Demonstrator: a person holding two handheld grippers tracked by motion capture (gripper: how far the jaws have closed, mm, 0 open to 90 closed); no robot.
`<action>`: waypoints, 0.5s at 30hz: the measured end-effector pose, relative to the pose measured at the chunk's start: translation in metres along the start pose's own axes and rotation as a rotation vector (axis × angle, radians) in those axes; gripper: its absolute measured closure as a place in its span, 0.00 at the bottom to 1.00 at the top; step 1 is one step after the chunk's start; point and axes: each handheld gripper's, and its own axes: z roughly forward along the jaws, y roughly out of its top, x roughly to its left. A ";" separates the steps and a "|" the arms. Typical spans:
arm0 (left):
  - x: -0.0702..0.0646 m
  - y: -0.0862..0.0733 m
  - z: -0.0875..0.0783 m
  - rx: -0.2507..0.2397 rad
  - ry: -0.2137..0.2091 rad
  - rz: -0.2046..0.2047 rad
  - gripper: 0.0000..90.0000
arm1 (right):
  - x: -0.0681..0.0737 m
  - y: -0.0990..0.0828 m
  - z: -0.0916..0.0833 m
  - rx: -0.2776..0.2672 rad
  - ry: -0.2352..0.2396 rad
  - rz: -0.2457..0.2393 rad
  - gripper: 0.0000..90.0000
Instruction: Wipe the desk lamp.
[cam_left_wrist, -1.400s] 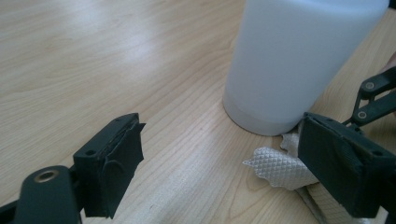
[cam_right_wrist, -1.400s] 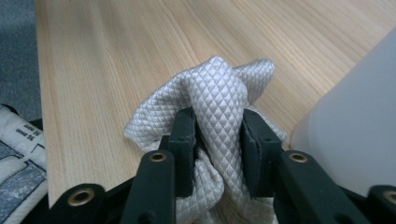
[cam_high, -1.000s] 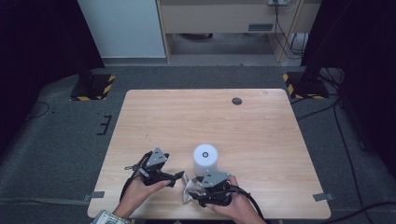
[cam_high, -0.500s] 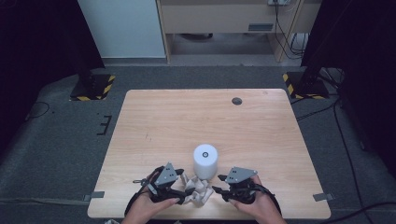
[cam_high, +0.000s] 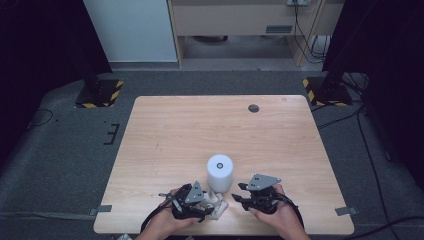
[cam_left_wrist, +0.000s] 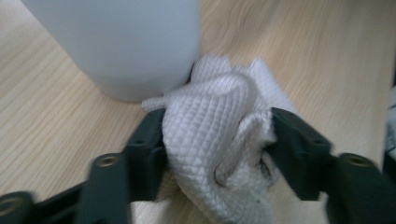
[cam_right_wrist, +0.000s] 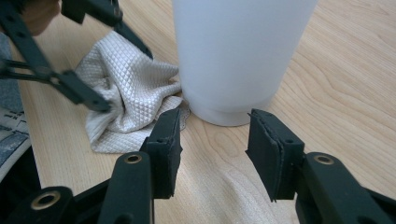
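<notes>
White waffle-weave cloth (cam_left_wrist: 219, 140) sits crumpled at the near edge of the surface (cam_high: 165, 130), touching the base of the white cylinder (cam_high: 220, 172) that stands just behind it.

Left tool (cam_left_wrist: 217, 140): jaws have just been closing, cloth bunched between them. In the left gripper view both pads sit against the wad and the fabric bulges up between them, so it reads as a grip on the cloth, jaws about half shut around the bundle. In the high view the left tool (cam_high: 192, 200) lies low over the cloth (cam_high: 216, 204), near the near edge, left of centre.

Right tool (cam_right_wrist: 214, 140): jaws part open, nothing between them, bare wood under the gap. It points at the foot of the cylinder (cam_right_wrist: 238, 56), close but apart. The cloth (cam_right_wrist: 126, 102) lies off to its left, with the left tool's jaws on it. In the high view the right tool (cam_high: 250, 192) is just right of the cylinder, near the near edge.

Step, my read: picking up the cloth with the left tool; grip looks freshly made, lift not started.

Next move calls for: lift the cloth straight up and away from the cylinder without dragging on its base. Risk: the wad is loose, a fold could slip out, or it snags and tips the cylinder. Right tool is placed to steady the cylinder if needed.
</notes>
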 end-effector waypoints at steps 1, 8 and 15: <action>0.001 0.000 0.001 0.011 -0.008 0.003 0.51 | 0.000 0.000 0.000 0.000 0.001 0.002 0.60; 0.005 -0.001 -0.005 -0.035 -0.046 -0.029 0.76 | -0.001 0.003 0.001 -0.013 -0.008 0.008 0.52; 0.019 -0.003 -0.024 -0.114 -0.013 -0.085 0.78 | 0.000 0.011 0.002 -0.048 -0.031 0.014 0.35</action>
